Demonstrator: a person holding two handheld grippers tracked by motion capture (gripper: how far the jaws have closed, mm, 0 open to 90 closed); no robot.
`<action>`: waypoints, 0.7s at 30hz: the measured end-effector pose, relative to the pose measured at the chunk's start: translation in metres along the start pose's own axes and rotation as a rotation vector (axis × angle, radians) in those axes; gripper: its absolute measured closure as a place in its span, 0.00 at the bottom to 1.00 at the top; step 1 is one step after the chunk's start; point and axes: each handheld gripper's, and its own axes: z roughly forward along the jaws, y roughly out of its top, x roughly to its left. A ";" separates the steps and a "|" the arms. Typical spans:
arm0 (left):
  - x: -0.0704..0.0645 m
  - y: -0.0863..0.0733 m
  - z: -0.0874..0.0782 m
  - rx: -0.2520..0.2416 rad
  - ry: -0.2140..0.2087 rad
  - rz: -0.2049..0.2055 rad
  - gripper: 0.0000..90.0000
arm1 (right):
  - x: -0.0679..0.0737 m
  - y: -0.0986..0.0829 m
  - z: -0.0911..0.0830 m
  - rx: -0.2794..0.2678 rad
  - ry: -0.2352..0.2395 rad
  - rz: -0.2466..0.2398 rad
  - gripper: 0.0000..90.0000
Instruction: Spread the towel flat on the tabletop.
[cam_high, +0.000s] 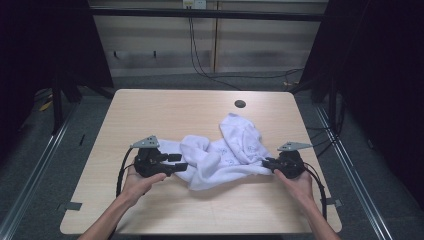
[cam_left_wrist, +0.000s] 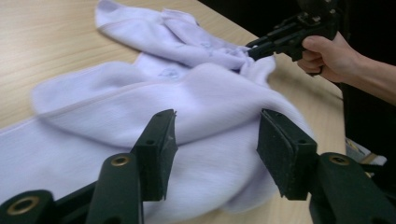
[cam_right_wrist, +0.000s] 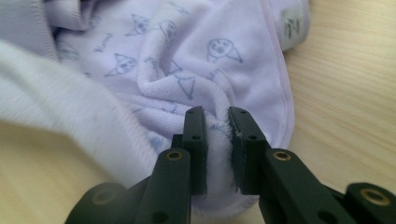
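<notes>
Towel (cam_high: 227, 152) lying crumpled on table (cam_high: 150, 110) | right gripper (cam_high: 267, 163) pinching its edge | left gripper (cam_high: 181, 162) spreading wide beside it | round hole (cam_high: 240, 104) lying beyond

This looks like a lab recording bay rather than a home — a bare light-wood table (cam_high: 150, 107) with a cable grommet hole (cam_high: 240, 104) stands on grey carpet, boxed in by black curtains (cam_high: 385, 75) and a dark metal frame (cam_high: 200, 13). Loose black cables (cam_high: 200, 65) hang down the plain panelled back wall (cam_high: 260, 45).
</notes>
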 end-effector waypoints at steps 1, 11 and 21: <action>0.009 -0.003 -0.001 0.006 0.036 -0.016 0.52 | -0.006 0.000 0.003 0.001 -0.035 0.010 0.84; 0.037 -0.031 0.029 0.221 0.152 0.023 0.85 | 0.000 0.011 -0.022 -0.129 -0.055 -0.001 0.54; -0.004 -0.054 0.022 0.263 0.049 -0.014 0.96 | 0.071 0.039 0.000 -0.123 0.196 -0.119 0.55</action>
